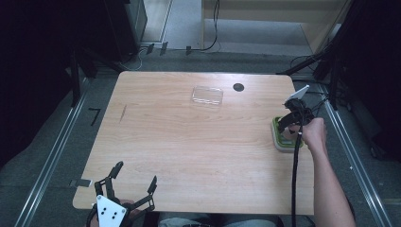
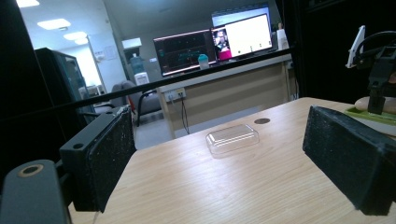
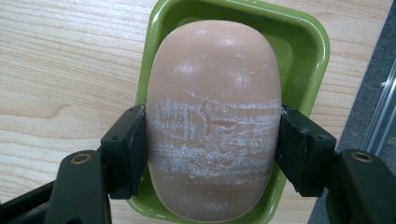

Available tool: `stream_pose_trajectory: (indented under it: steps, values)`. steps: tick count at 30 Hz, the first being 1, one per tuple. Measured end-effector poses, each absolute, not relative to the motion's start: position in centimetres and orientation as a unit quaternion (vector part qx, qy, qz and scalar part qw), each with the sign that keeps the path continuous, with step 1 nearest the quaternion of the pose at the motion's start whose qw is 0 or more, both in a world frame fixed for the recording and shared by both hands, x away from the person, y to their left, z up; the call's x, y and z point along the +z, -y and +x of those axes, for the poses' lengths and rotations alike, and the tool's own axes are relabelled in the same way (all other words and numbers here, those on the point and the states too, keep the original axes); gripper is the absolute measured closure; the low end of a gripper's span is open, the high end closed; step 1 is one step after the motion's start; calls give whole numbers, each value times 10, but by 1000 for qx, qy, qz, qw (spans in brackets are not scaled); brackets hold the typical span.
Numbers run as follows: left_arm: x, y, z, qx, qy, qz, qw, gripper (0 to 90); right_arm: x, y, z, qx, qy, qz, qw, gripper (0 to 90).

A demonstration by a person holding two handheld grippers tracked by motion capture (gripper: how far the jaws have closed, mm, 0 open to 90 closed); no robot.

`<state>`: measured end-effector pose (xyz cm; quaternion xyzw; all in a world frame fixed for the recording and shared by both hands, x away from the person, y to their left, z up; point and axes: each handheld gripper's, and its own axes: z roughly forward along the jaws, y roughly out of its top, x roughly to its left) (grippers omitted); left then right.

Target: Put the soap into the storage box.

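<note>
On the wooden table [image 1: 189, 142], at its right edge, a green dish [image 3: 308, 42] holds a pinkish oval soap bar [image 3: 212, 116], seemingly resting in it. The right gripper [image 3: 212, 154] clamps the soap's scuffed, white-streaked sides. The left gripper [image 2: 224, 158] gapes wide, holding nothing.

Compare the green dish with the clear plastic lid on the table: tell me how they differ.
The green dish is opaque; the clear lid is see-through. The dish holds a pink soap bar, gripped by the right hand-held gripper; the lid lies untouched with nothing on it. The dish sits at the table's right edge, the lid near the far edge. Both are rounded rectangles lying flat.
</note>
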<state>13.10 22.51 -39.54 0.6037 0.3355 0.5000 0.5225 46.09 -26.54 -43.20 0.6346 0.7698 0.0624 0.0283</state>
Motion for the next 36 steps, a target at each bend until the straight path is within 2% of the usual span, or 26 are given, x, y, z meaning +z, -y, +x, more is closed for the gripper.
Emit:
stream_pose_trajectory:
  steps: [36]
  values:
    - [-395,-226,131,500,-336,604,522,99,-448,268,468,58,-745,665,25,335]
